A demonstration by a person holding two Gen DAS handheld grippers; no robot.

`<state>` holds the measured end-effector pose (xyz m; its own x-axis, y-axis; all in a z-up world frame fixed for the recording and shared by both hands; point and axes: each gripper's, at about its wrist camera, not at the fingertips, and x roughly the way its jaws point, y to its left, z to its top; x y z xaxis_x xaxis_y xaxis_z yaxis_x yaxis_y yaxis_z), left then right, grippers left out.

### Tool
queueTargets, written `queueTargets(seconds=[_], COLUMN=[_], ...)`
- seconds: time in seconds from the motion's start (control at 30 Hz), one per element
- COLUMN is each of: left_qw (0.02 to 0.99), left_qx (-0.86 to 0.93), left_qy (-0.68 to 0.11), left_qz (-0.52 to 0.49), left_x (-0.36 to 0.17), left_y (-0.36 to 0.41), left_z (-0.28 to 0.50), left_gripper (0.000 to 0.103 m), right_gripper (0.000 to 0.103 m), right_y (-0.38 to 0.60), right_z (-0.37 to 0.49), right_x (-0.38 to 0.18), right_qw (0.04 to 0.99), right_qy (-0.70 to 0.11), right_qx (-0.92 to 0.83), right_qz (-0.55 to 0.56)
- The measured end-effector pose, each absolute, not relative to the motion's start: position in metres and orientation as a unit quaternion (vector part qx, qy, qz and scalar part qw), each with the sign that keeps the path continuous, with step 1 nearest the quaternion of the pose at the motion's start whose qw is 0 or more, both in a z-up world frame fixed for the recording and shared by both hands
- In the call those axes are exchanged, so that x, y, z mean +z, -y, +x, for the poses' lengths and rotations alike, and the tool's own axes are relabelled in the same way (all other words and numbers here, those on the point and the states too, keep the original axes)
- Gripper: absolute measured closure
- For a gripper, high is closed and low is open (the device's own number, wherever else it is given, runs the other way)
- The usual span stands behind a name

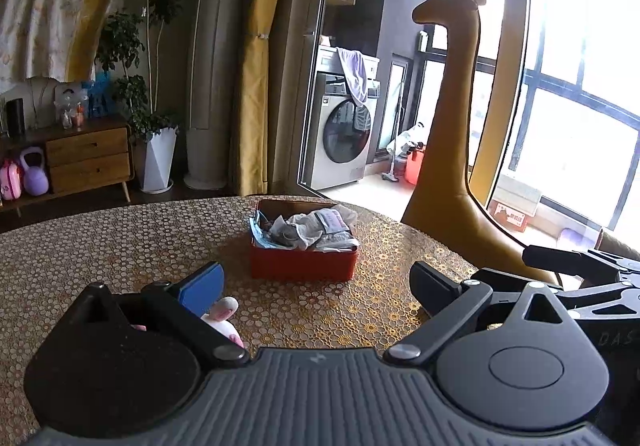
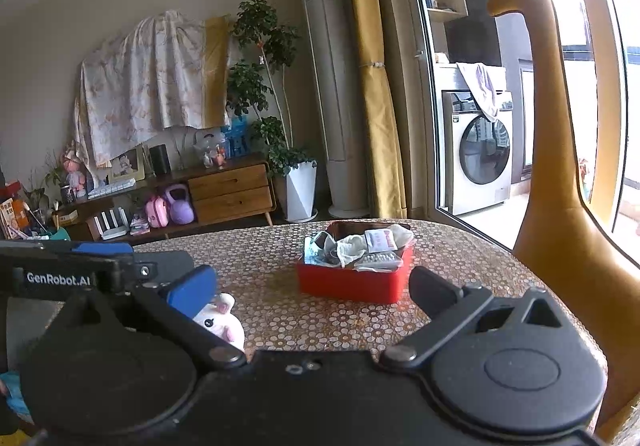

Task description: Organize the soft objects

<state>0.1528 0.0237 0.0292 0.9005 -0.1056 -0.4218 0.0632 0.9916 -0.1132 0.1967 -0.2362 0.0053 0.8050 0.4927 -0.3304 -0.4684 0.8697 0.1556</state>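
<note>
A red box (image 1: pixel 303 264) filled with crumpled white and grey soft items stands on the patterned table; it also shows in the right wrist view (image 2: pixel 354 282). A small white and pink plush toy (image 1: pixel 224 316) lies on the table near my left gripper's blue finger, partly hidden by it; the right wrist view shows it (image 2: pixel 222 320) too. My left gripper (image 1: pixel 320 282) is open and empty, short of the box. My right gripper (image 2: pixel 316 286) is open and empty, also short of the box. The left gripper's body (image 2: pixel 80 274) is at the left of the right wrist view.
The table (image 1: pixel 100 246) has a gold floral cloth. A tall yellow giraffe figure (image 1: pixel 452 118) stands past the table's right edge. Behind are a wooden cabinet (image 2: pixel 232 192), a potted plant (image 2: pixel 296 186), a curtain and a washing machine (image 1: pixel 340 134).
</note>
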Motion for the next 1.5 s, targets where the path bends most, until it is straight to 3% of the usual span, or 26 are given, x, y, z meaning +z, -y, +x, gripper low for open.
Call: queueTargets(seconds=[1.5], left_qw=[0.973], left_qx=[-0.05], left_qy=[-0.225], left_qz=[-0.034], left_x=[0.033], left_y=[-0.015], left_z=[0.122], left_gripper=[0.003], right_gripper=[0.0], right_y=[0.246], right_z=[0.171], right_x=[0.004], right_qw=[0.946], right_qy=[-0.191], right_qx=[0.254], right_qz=[0.068])
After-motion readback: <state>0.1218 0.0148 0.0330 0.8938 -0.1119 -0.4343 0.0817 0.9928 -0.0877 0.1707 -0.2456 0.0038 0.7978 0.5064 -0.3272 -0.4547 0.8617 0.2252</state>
